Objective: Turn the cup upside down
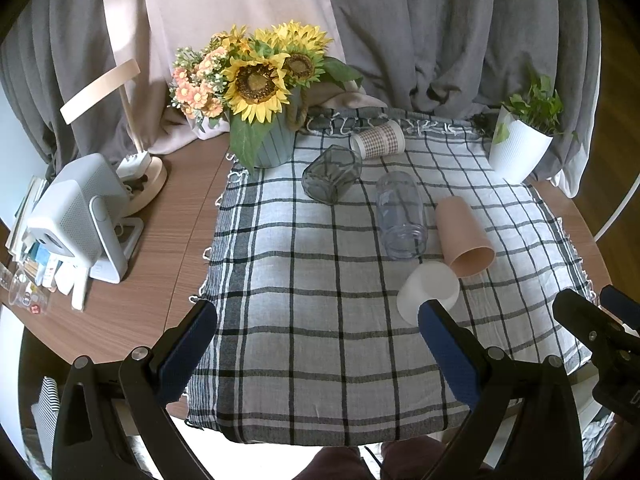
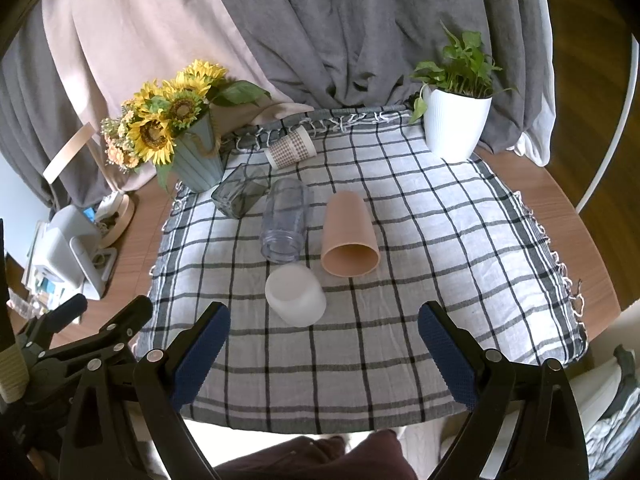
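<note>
Several cups lie on their sides on a checked cloth. A white cup lies nearest. Behind it lie a tan cup with its mouth toward me, a clear cup, a grey glass cup and a patterned cup. My left gripper is open and empty above the cloth's near part; its right finger overlaps the white cup's lower edge. My right gripper is open and empty, just short of the white cup.
A sunflower vase stands at the cloth's far left corner, a white plant pot at the far right. A white device and a lamp base stand on the wooden table at left. Curtains hang behind.
</note>
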